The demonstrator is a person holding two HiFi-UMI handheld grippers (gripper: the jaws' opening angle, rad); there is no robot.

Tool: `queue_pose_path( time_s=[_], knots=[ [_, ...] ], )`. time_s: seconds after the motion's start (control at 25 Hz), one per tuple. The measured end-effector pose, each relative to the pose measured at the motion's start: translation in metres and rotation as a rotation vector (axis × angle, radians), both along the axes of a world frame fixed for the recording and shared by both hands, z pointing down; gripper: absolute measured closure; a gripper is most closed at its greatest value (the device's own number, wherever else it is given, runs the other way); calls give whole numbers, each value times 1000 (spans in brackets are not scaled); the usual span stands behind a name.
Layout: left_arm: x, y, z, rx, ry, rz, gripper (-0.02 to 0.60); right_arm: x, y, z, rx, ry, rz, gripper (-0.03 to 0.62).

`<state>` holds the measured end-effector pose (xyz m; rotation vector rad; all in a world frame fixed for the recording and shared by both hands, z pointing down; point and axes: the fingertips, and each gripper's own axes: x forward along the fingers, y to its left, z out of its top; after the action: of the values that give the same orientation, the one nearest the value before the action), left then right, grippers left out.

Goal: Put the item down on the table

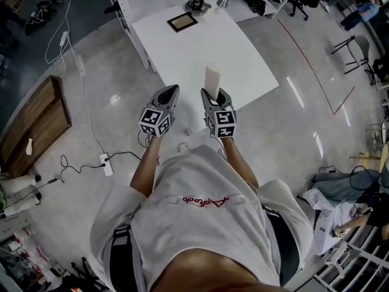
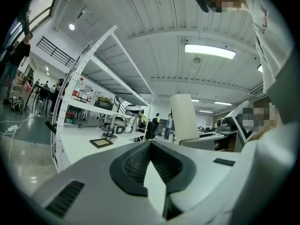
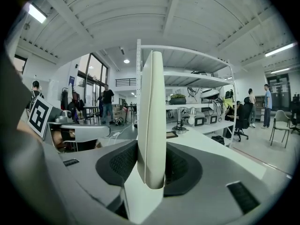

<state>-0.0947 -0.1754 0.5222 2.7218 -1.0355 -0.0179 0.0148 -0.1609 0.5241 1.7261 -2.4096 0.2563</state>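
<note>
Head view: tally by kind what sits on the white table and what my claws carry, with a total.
dark picture frame on the table: 1
desk lamp on the table: 1
pale flat panel clamped upright in the right claw: 1
Total: 3

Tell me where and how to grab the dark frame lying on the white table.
Probably from above, with the empty left hand-held gripper: the frame lies flat and low on the table, so a level approach finds no face to pinch. Straddle its near border, one pad outside and one inside. The right hand-held gripper is shut on the cream panel.
</note>
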Motion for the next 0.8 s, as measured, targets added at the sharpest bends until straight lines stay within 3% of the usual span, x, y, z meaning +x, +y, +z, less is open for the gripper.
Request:
queue_pose_path(
  time_s=[0.36, 0.8],
  knots=[
    [15, 0, 8, -23, -7, 29, 561, 12, 2, 12, -34, 0, 19, 421],
    [30, -15, 19, -46, -28, 4, 563, 24, -19, 22, -49, -13, -15, 421]
  ],
)
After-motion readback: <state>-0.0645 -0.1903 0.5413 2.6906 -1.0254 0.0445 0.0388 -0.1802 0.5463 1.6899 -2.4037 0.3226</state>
